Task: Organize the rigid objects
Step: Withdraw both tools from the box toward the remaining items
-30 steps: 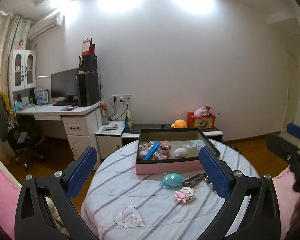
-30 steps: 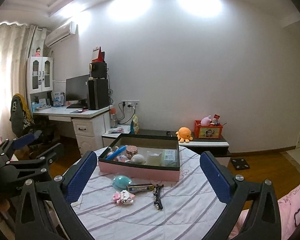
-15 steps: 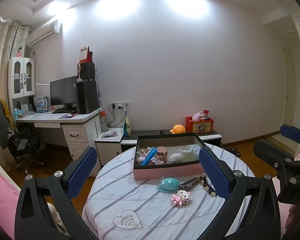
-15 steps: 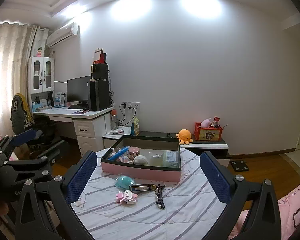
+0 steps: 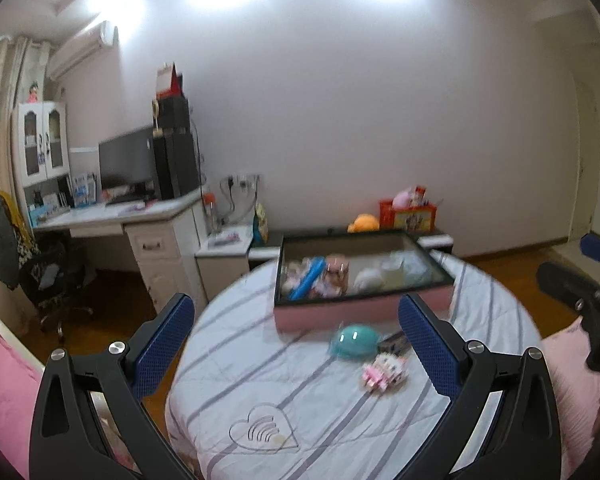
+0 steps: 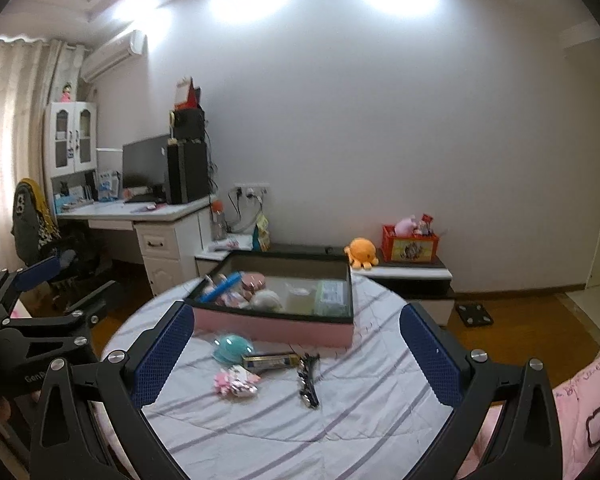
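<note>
Both your grippers hang short of the round table (image 6: 340,432), jaws spread wide and empty: the left gripper (image 5: 296,354) and the right gripper (image 6: 300,356) each frame the clutter without touching any of it.

Take the pink box (image 6: 276,326) as your landmark. In front of it, loose on the striped cloth, lie four things: a teal dome (image 6: 233,347) just before its near wall, a dark flat bar with gold trim (image 6: 271,361) touching the dome's side, a pink block figure (image 6: 236,380) a little nearer you, and a black hair clip (image 6: 308,380) to the right of the bar. Inside the box sit a blue stick (image 6: 221,291), a pinkish round tin (image 6: 253,281) and several pale pieces.

Watch the risks. The dome is rounded and looks smooth, so a pinch off its middle could squirt it toward the table edge. Bar and dome touch, so going for one may drag the other. The clip is thin and flat, and the pads may snag the cloth instead.

The left wrist view is blurred, and its right finger covers part of the bar and hides the clip. The pale pieces in the box are too soft to name. The other gripper is cut off at each view's edge.
</note>
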Tool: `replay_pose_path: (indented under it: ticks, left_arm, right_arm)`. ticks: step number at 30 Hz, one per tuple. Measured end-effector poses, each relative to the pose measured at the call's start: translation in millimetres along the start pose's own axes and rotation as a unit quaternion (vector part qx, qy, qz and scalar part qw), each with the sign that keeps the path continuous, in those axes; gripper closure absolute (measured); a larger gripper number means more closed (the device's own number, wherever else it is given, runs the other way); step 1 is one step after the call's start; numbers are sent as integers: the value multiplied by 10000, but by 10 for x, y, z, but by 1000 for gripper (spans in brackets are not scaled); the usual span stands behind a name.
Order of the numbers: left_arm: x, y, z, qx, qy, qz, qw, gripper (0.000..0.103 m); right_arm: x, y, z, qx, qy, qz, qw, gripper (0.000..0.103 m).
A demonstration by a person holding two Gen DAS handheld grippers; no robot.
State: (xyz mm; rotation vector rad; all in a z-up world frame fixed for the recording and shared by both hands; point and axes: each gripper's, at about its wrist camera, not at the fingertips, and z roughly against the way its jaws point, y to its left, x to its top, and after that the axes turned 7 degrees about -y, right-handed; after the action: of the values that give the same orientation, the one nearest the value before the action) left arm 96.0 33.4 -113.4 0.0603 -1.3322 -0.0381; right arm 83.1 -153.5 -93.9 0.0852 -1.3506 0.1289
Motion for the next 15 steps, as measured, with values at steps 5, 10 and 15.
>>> replay_pose_path:
  ticks: [5, 10, 15]
  left_arm:
    - [-298, 9, -376, -99, 706, 13, 9975, 0]
    - [-556, -75, -690, -339, 1256, 25, 9915, 0]
    - [-749, -226, -941, -433, 1695, -59, 9846, 0]
  right_arm:
    - [-348, -84, -514, -172, 912, 133, 9956, 0]
    - [-810, -154, -1112, -109, 1869, 79, 9823, 0]
    - [-947, -172, -1454, -65, 2155, 205, 9763, 9]
